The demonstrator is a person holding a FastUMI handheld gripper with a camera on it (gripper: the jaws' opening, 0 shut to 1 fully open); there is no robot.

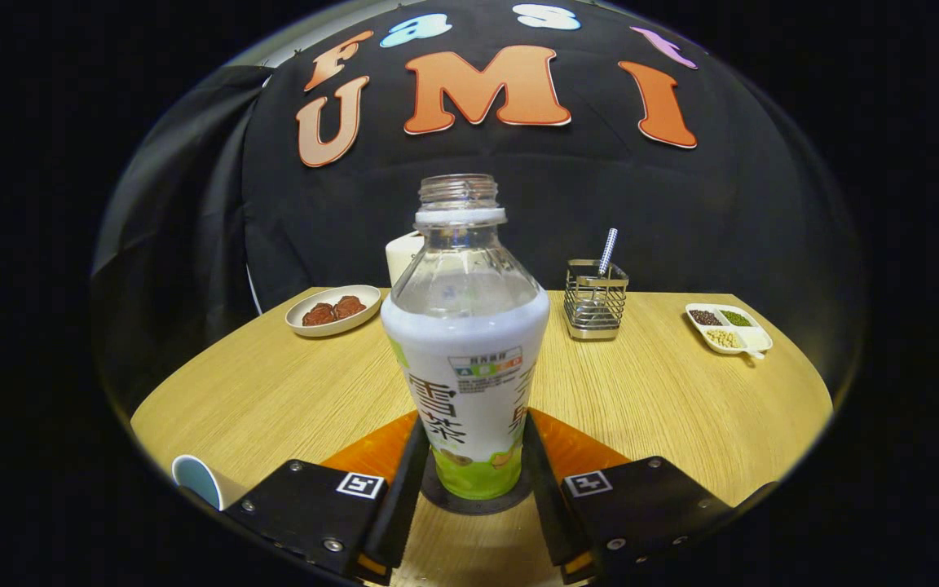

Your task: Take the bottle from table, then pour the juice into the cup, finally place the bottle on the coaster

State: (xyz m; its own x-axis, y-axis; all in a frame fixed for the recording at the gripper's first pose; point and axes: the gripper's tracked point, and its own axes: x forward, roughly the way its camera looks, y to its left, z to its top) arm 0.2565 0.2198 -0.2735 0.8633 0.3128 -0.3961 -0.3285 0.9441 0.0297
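While upright on the coaster (473, 505), bottle (469, 359) tight between the jaws.

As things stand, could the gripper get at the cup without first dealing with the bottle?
Probably not: the gripper has its fingers on both sides of the bottle, apparently gripping it, upright on a dark coaster. The cup sits beside the fingers.

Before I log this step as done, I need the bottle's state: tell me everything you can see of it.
The bottle is clear plastic with a white and green label sleeve. Its cap is off, the threaded neck open. It stands upright on a dark round coaster on the wooden table, between the jaws of the gripper, which sit close on both sides; whether they press it is unclear.
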